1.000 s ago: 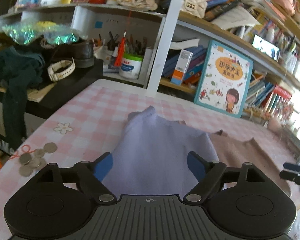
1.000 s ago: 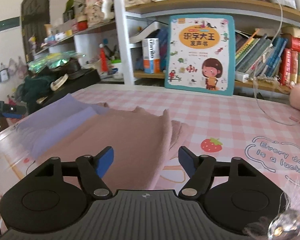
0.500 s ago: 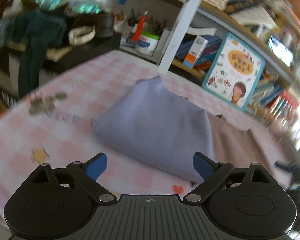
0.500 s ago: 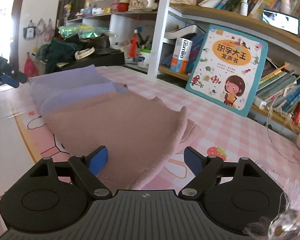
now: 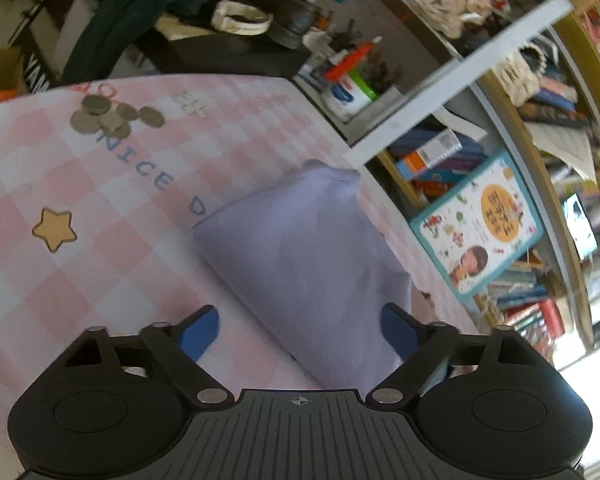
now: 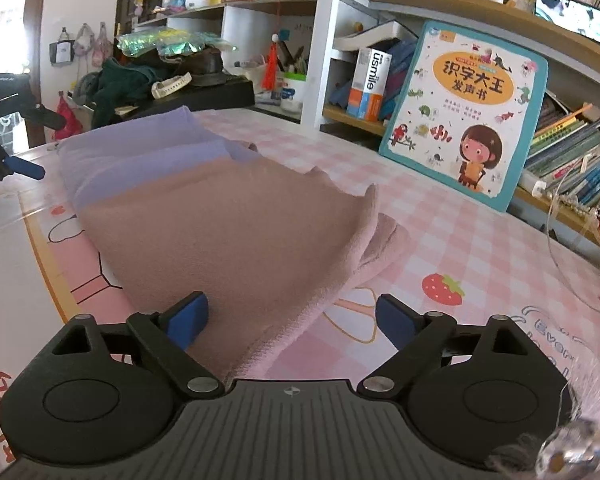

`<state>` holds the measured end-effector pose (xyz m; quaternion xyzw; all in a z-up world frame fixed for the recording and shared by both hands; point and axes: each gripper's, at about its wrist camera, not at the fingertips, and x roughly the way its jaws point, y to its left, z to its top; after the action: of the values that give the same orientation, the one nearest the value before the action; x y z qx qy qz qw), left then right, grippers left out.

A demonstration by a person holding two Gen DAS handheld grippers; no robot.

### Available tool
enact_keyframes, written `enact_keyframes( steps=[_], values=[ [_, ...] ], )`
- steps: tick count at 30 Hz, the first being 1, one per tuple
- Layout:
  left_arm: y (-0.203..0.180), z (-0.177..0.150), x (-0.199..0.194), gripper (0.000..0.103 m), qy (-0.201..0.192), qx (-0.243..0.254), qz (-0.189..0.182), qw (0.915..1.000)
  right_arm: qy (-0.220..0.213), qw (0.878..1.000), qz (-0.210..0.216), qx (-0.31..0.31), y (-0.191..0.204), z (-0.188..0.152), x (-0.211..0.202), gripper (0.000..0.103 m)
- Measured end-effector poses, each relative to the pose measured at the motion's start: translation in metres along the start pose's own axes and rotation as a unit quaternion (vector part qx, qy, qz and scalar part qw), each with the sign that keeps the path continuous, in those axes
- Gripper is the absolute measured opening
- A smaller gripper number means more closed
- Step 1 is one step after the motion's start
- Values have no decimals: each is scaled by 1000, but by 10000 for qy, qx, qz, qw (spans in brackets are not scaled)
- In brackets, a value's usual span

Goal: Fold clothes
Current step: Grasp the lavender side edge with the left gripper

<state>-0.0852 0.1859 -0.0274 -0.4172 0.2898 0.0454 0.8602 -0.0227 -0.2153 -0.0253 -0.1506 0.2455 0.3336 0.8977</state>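
1. Where the pink checked counter [image 6: 440, 216] is widest, a folded garment lies flat, its purple half [image 5: 308, 264] toward the cluttered black desk and its brown half [image 6: 220, 232] toward the bookshelf.
2. Its long axis runs from one tool to the other.
3. The right tool [image 6: 292, 320] hangs directly over the brown end, blue pads spread wide, gripping nothing; cloth stretches off toward 11 o'clock.
4. The left tool [image 5: 300, 328] is likewise spread and empty, raised and tilted, purple cloth at 12 o'clock.
5. The right looks nearer the cloth, so it probably grabs first.
6. Coins [image 5: 112, 118] sit well apart at 10 o'clock of the left tool.
7. A children's book [image 6: 468, 108] leans against the shelf.
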Motion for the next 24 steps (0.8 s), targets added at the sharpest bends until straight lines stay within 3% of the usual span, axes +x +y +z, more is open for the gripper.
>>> enact_keyframes(
  steps=[2,7,10,13,14,15,17,19,21,24],
  values=[
    [3,-1,3,61,-36,-98,55,9999,24,10000,11,29,-1,0,1,94],
    [9,2,7,59,-217,-455,43,9987,61,9999,29,89,-4,1,2,96],
    [12,4,12,50,-317,-631,37,9975,75,9999,53,128,-5,1,3,96],
    [15,3,16,36,-381,-790,6,9962,84,9998,60,145,-5,1,2,97],
    [12,2,14,25,-434,-688,2,9967,88,9998,62,154,-5,1,3,97],
    [8,1,13,22,-487,-587,-2,9971,94,9998,66,164,-5,1,3,97],
    [-10,-4,5,22,-692,-11,-15,9976,105,9997,72,185,-6,1,3,98],
    [-32,-8,-3,22,-876,669,-68,9939,123,9996,87,219,-7,1,4,98],
    [-44,-9,-5,23,-960,1047,-46,9898,138,9995,114,261,-9,1,5,98],
    [-27,-1,4,27,-730,514,-20,9960,145,9994,127,284,-9,1,5,98]
  ],
)
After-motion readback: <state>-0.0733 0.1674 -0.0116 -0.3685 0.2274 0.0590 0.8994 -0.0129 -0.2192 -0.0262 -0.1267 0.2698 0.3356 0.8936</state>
